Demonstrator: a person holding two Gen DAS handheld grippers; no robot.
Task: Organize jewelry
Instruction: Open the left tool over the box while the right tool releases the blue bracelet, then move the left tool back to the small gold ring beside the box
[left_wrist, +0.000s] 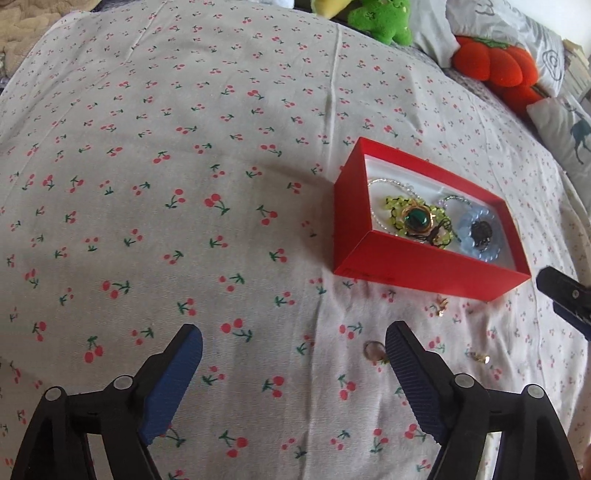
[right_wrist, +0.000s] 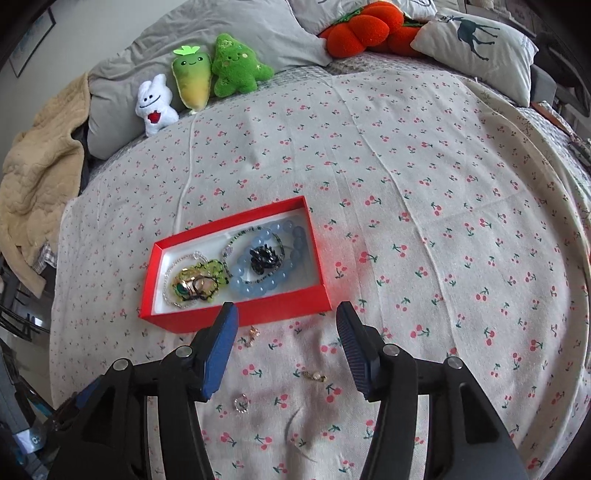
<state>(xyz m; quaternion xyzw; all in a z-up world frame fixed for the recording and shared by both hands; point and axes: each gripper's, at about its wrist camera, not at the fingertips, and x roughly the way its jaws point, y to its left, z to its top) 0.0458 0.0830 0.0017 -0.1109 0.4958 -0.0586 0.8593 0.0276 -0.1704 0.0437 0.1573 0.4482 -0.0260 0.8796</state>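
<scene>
Red box just ahead of our right hand-held gripper, already holding bracelets and a green pendant. Loose on the bed sheet: small gold earring by its left finger, gold charm and ring between the fingers. Both hand-held grippers wide, empty; left beside the ring. Risk: tiny pieces slip or pads pinch cloth.

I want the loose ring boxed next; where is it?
In the right wrist view the ring lies on the cherry-print sheet, near the red box, below the left finger.
</scene>
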